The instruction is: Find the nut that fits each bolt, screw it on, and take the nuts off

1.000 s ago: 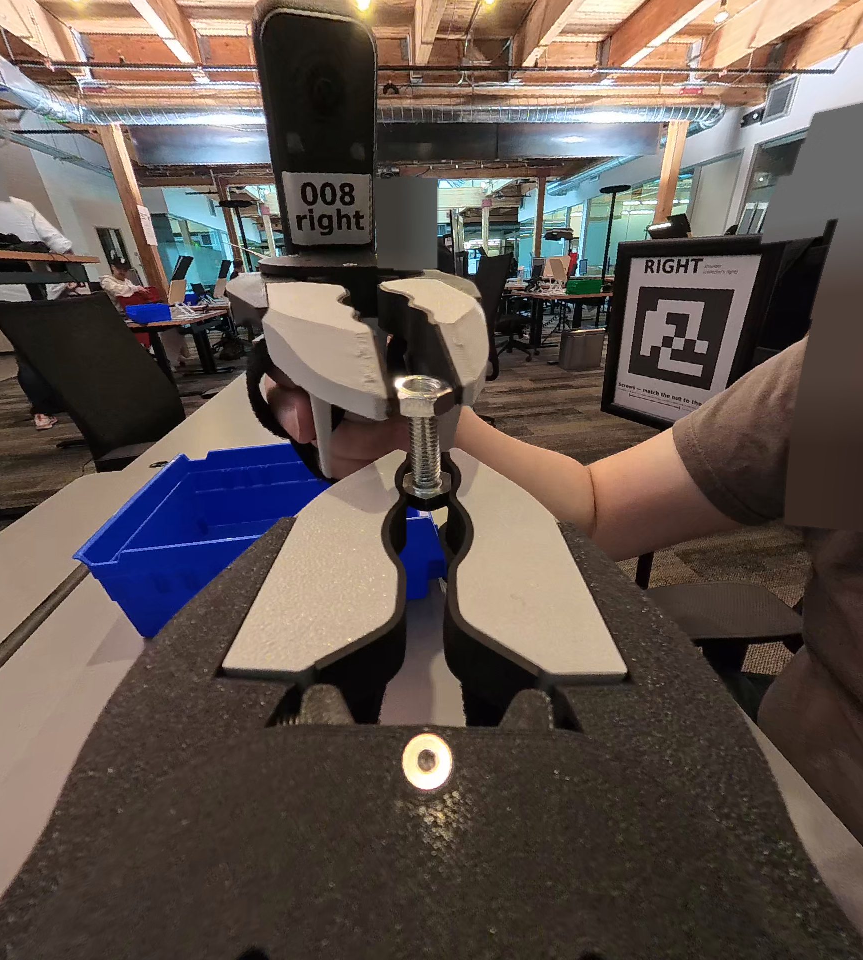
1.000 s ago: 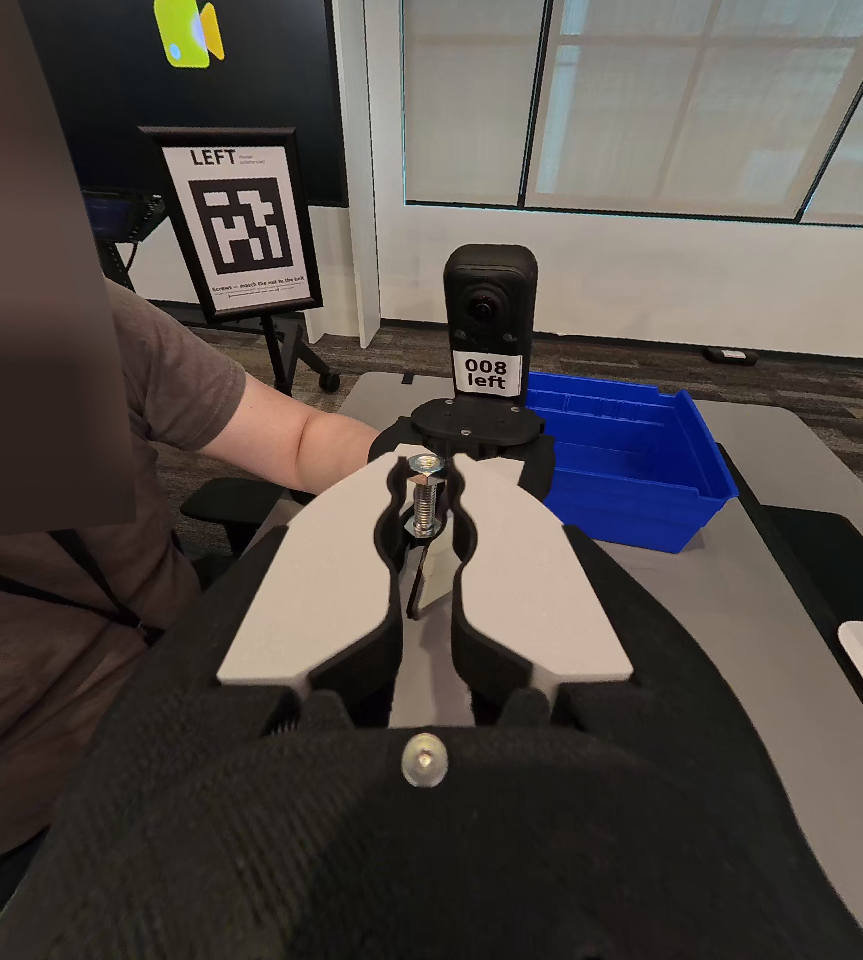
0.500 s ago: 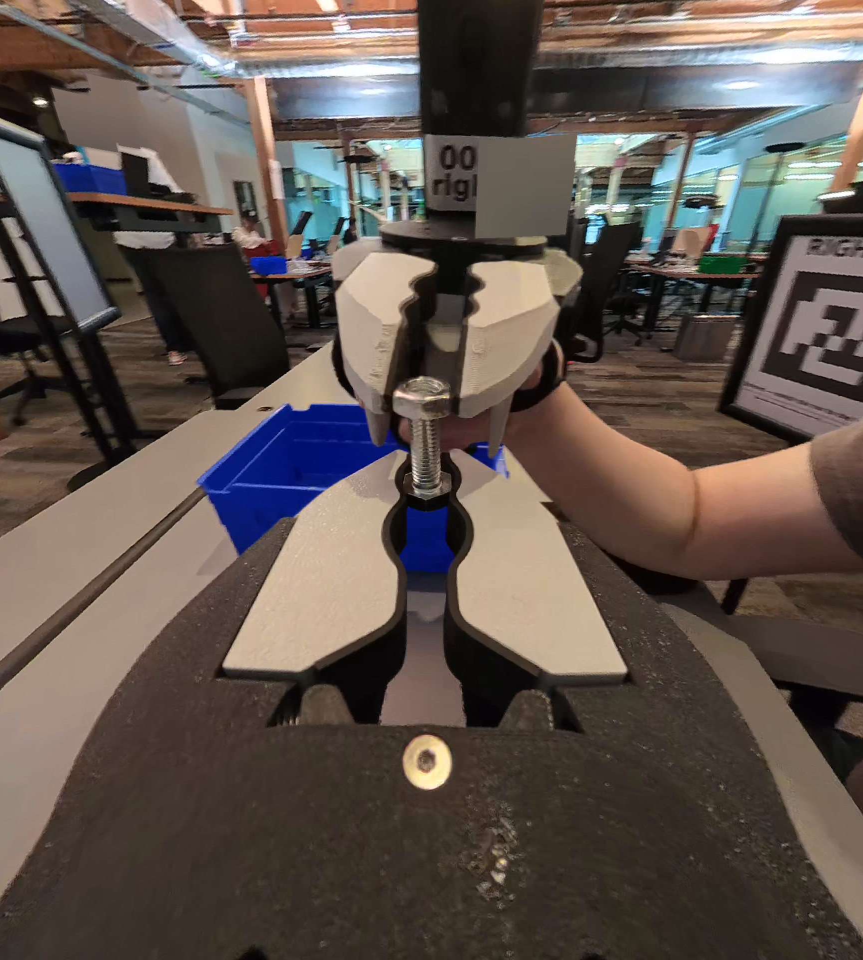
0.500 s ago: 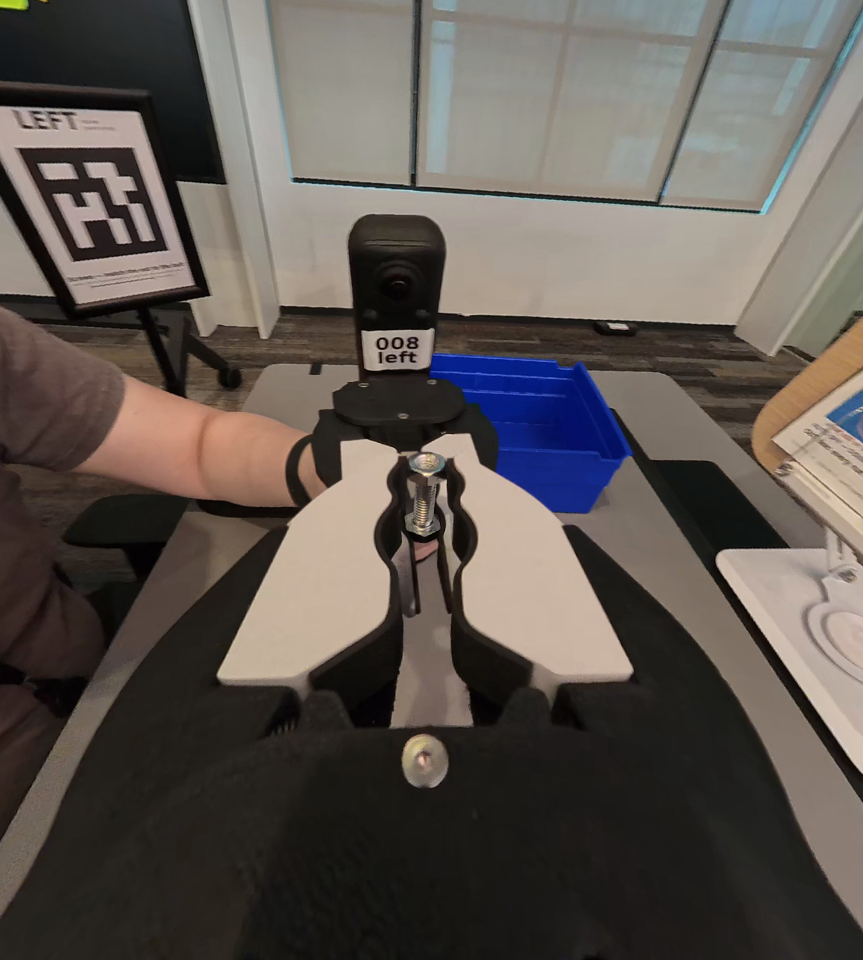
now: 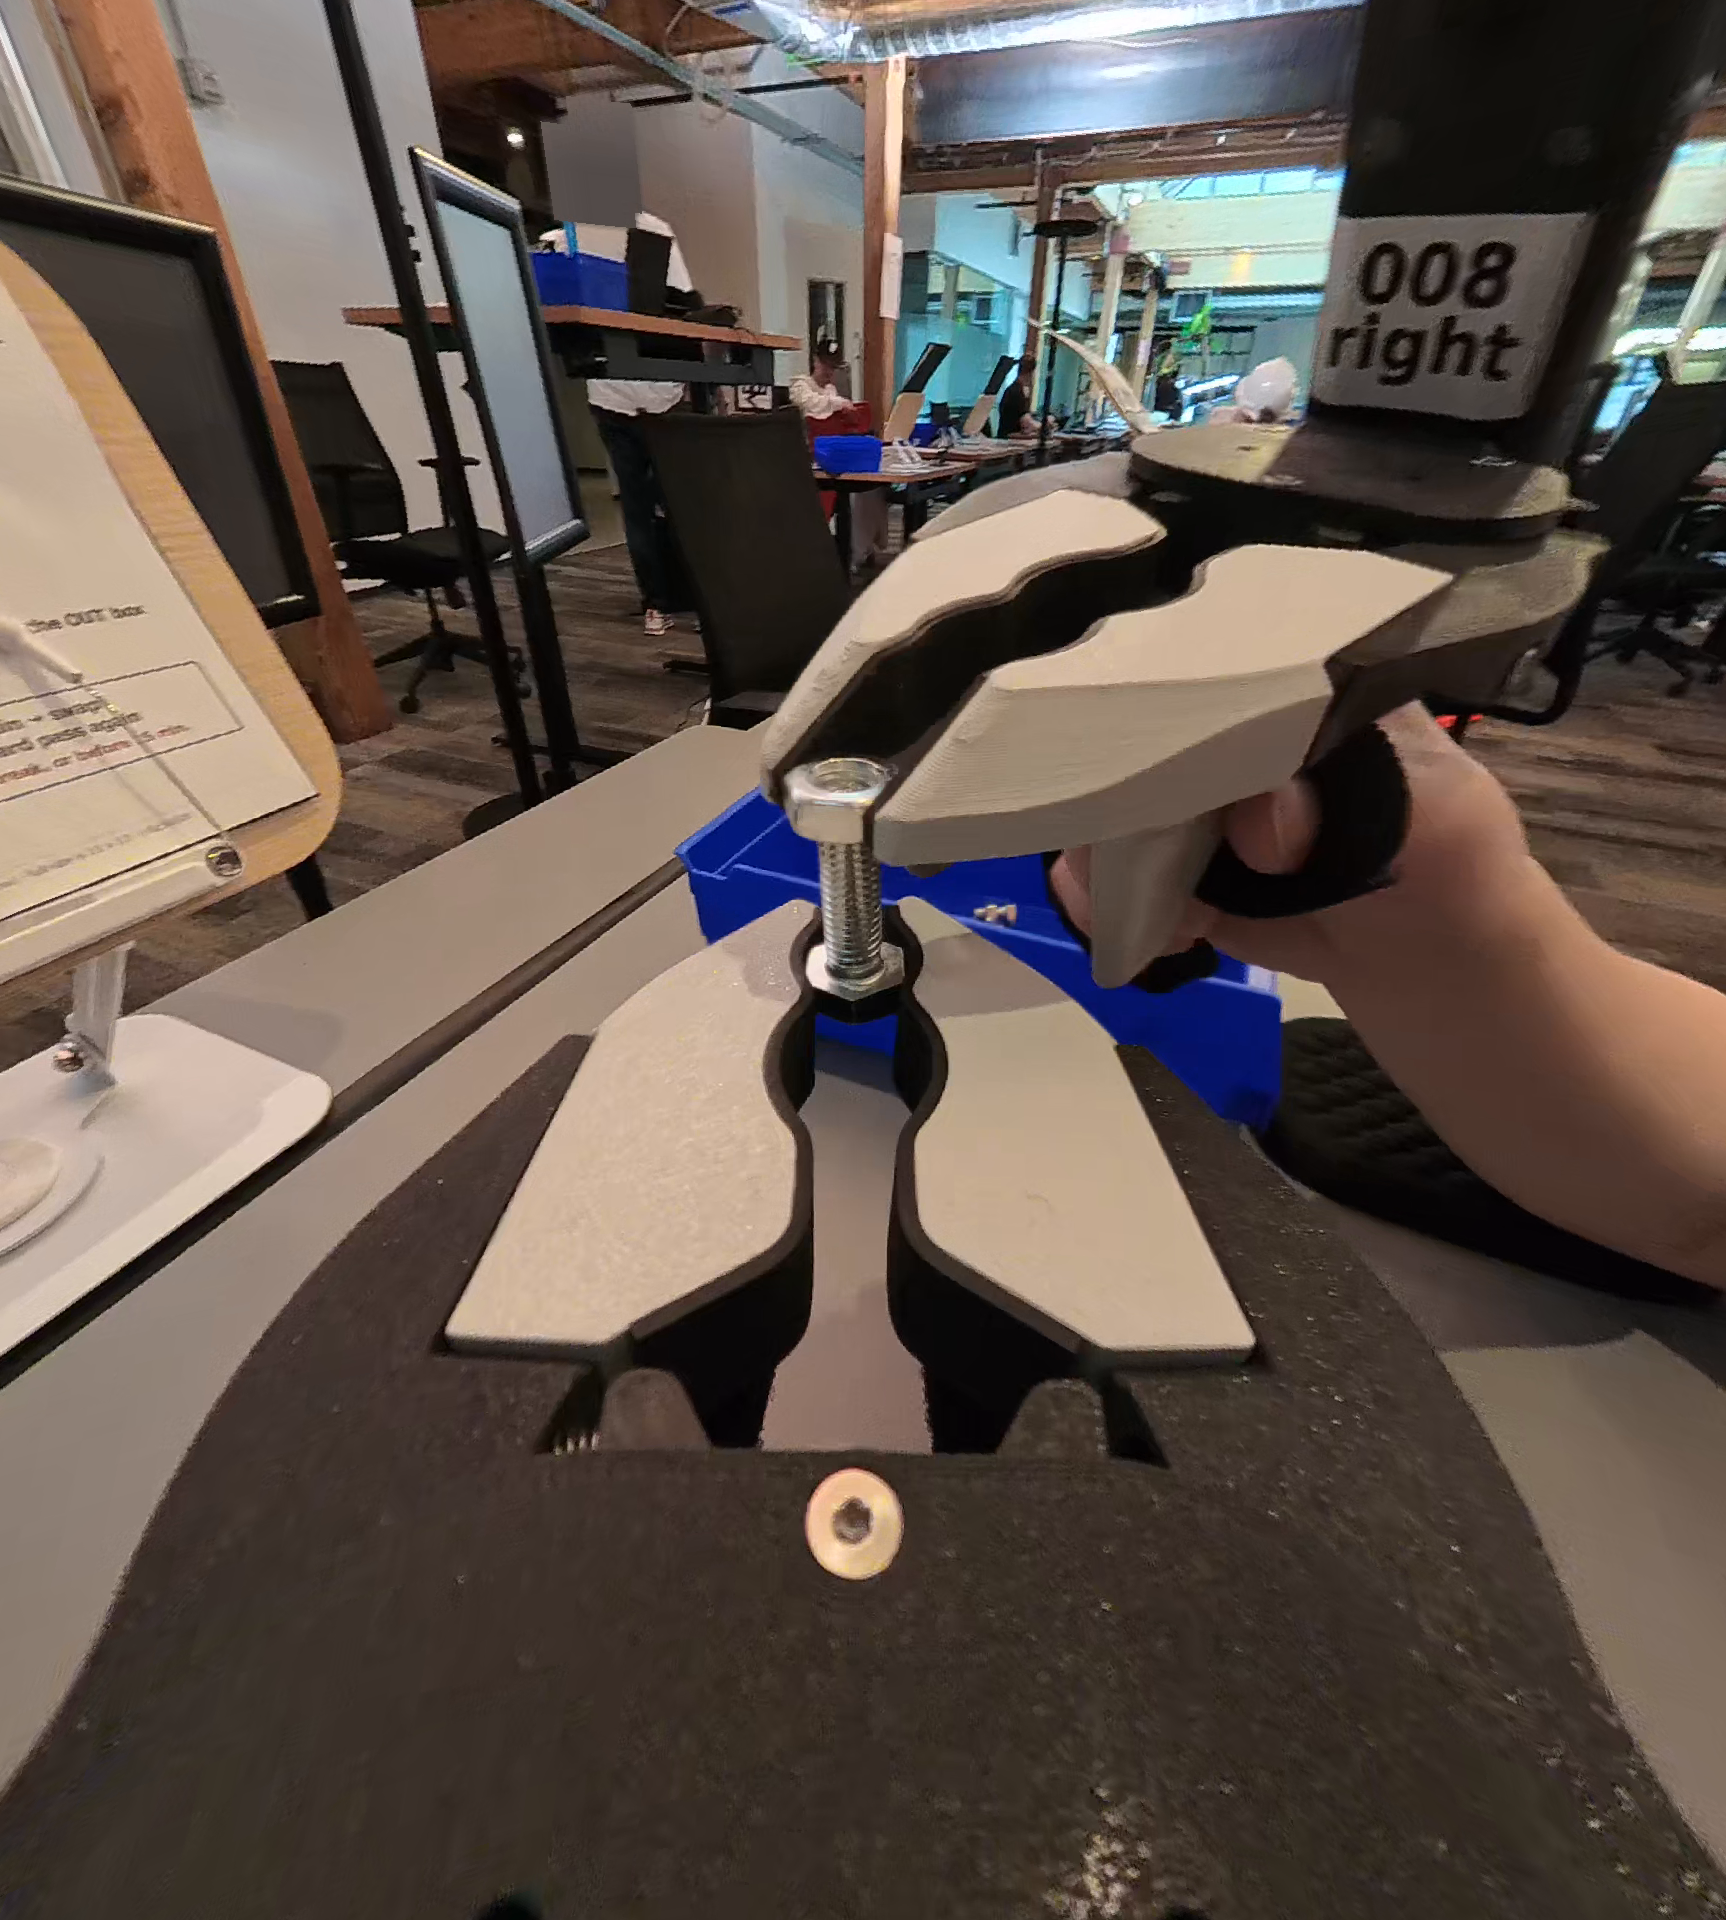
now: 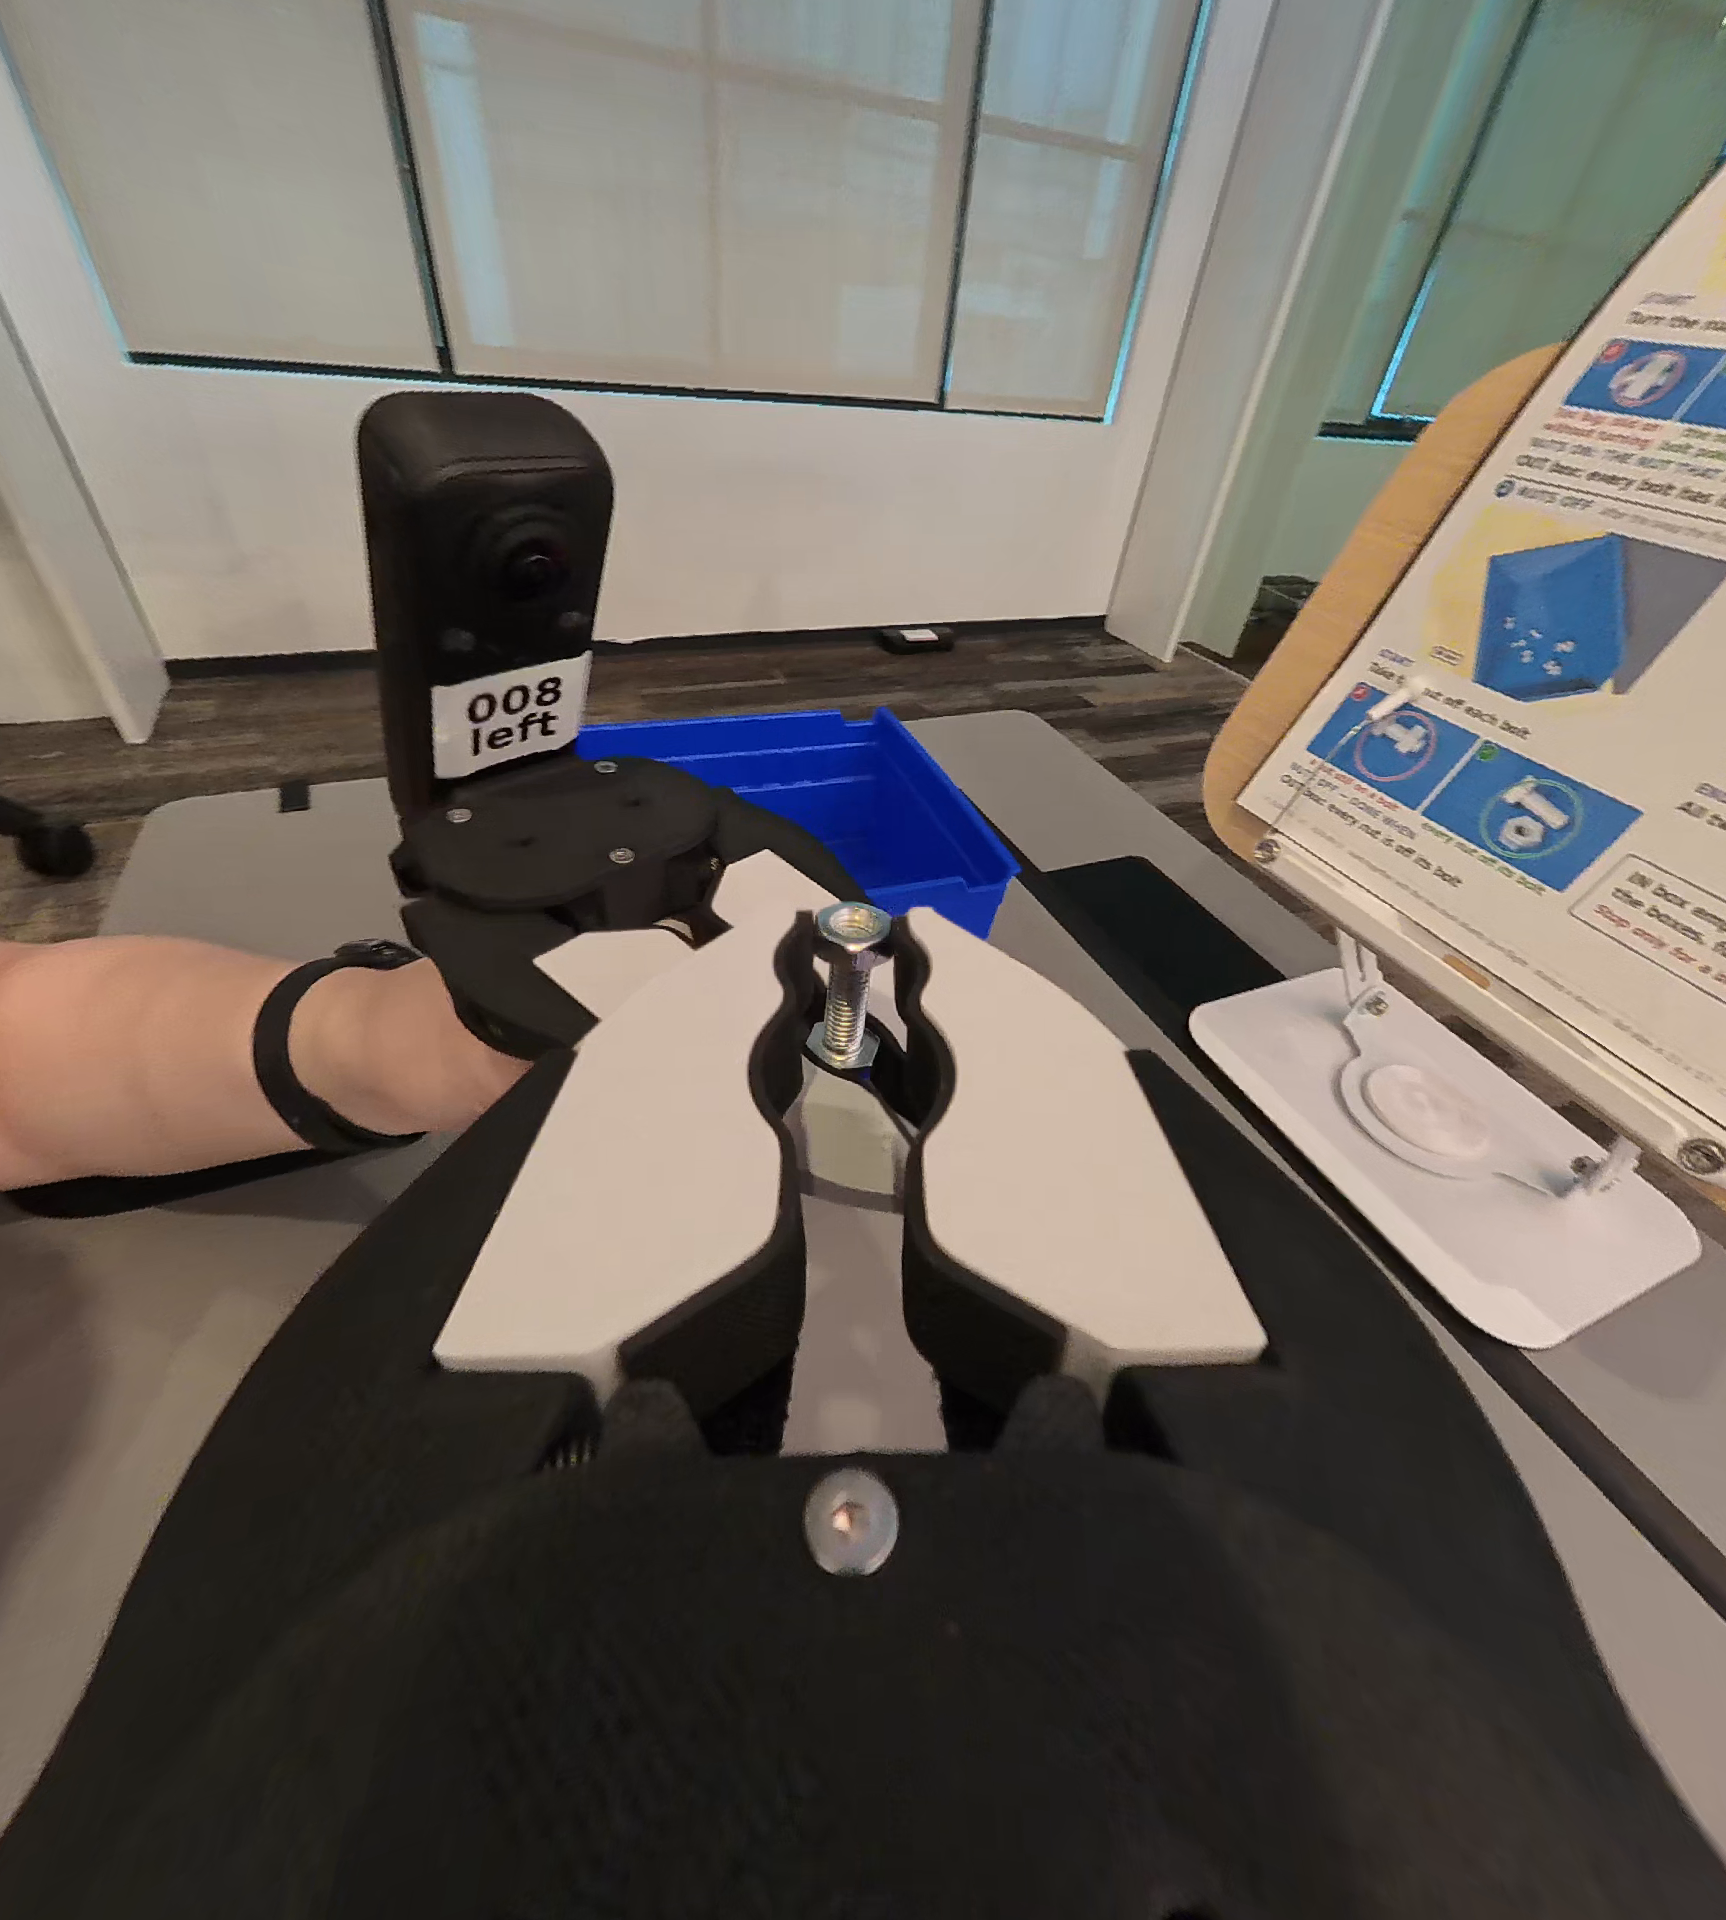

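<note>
**A:** ok so what did the left wrist cam show?

**B:** The left gripper [image 5: 854, 977] had its jaws closed tight around the nut [image 5: 854, 964], low on an upright bolt [image 5: 846, 873]. The right gripper [image 5: 838, 795] came in from the upper right, tilted down, its jaws pinched on the bolt's hex head. A hand [image 5: 1358, 883] held the handle with a black strap over the fingers. Directly behind the bolt sat a blue bin [image 5: 1181, 997] on the grey table [image 5: 443, 935]; the gripper and hand covered a big part of it, but one small loose piece of hardware lay inside. Off to the left was a sign board [image 5: 59, 675] on a white stand. Office chairs and desks farther back.

**A:** and the right wrist cam?

**B:** Same grip from the other side. The right gripper [image 6: 854, 940] was clamped on the bolt head [image 6: 852, 925], shank pointing down to the nut [image 6: 841, 1044], which sat in the tips of the left gripper [image 6: 843, 1060] under it. The right fingers hid most of those tips, so I couldn't tell much about the contact there. The left one's black camera [image 6: 485, 603] stood up at left, with a forearm and a black wristband [image 6: 282, 1049]. The blue bin [image 6: 838, 810] was behind it, well apart from the bolt. An instruction board [image 6: 1565, 675] on its white base [image 6: 1461, 1195] filled the right side, windows behind.
</note>
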